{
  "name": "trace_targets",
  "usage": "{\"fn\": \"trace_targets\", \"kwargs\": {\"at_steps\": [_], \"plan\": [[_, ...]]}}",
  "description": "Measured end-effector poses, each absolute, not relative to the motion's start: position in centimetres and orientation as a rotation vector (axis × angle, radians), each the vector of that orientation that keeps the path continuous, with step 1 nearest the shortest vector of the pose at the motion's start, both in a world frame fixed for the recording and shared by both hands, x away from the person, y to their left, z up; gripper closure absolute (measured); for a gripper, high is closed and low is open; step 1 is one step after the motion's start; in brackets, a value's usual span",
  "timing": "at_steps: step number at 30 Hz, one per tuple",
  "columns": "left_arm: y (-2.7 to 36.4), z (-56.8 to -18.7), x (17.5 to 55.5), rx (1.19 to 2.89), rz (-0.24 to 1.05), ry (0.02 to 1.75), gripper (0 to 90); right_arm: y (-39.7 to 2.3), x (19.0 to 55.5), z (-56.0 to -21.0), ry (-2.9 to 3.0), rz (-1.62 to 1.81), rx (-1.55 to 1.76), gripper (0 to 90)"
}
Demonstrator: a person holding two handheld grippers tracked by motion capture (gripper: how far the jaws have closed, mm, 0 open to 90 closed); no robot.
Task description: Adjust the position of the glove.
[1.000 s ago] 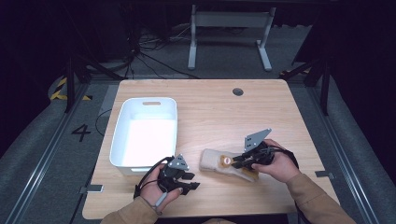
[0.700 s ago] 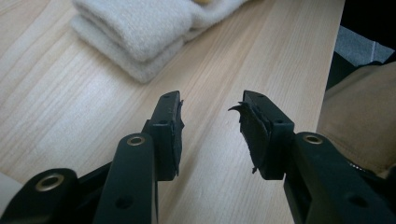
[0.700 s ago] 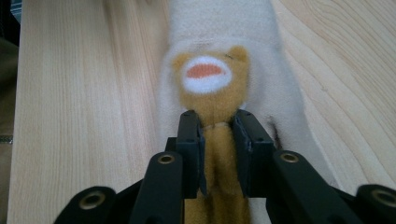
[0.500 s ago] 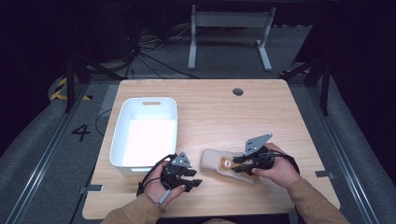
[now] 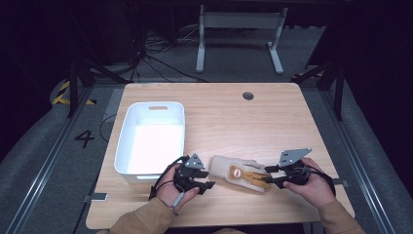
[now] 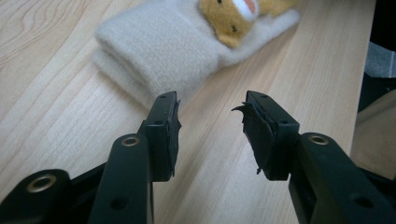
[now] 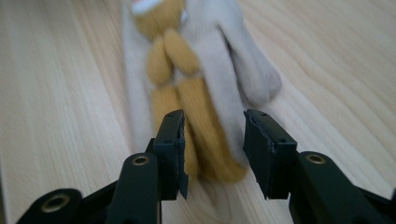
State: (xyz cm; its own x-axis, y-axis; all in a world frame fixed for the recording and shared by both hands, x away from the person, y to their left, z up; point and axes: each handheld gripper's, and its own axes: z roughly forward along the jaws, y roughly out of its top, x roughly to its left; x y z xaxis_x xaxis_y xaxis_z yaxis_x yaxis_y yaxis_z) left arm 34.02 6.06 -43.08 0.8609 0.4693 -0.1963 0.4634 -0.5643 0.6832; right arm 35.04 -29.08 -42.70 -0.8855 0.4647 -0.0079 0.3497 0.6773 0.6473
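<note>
Wooden table carries a cream glove lying flat between both claws. Right claw, jaws just opened, stands clear at its fingertips; left claw waits open just short of its cuff, likely to grab it.

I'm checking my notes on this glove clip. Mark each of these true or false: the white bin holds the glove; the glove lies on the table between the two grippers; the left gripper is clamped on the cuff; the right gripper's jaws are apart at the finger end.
1. The white bin holds the glove. False: it lies on the table, right of the bin.
2. The glove lies between the two grippers. True.
3. The left gripper is clamped on the cuff. False: its jaws stand apart, short of the cuff.
4. The right gripper has its jaws apart at the finger end. True.
</note>
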Motion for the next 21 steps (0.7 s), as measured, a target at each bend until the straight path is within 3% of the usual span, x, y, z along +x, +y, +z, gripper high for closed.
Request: {"fn": "trace_targets", "kwargs": {"at_steps": [7, 11, 12, 15, 16, 19, 21], "plan": [[5.6, -43.4, 34.5, 2.258, 0.037, 0.695, 55.5, -29.2, 35.0, -43.6, 2.668, 0.947, 0.678, 57.0], [5.1, -43.7, 34.7, 2.266, 0.05, 0.701, 56.5, -29.1, 35.1, -43.9, 2.655, 0.944, 0.664, 64.9], [4.8, -43.7, 34.7, 2.28, 0.049, 0.703, 57.2, -28.9, 35.2, -44.1, 2.663, 0.924, 0.654, 72.7], [4.6, -43.8, 34.8, 2.282, 0.055, 0.705, 60.5, -28.9, 35.0, -44.0, 2.657, 0.921, 0.652, 79.8], [4.5, -43.8, 35.0, 2.281, 0.048, 0.718, 68.0, -28.9, 34.9, -43.7, 2.651, 0.921, 0.655, 81.9], [4.4, -43.8, 35.1, 2.292, 0.063, 0.734, 76.5, -28.8, 34.7, -43.4, 2.651, 0.923, 0.662, 82.4], [4.4, -43.9, 35.1, 2.288, 0.073, 0.751, 74.6, -28.8, 34.7, -43.4, 2.651, 0.926, 0.666, 82.4]]}}
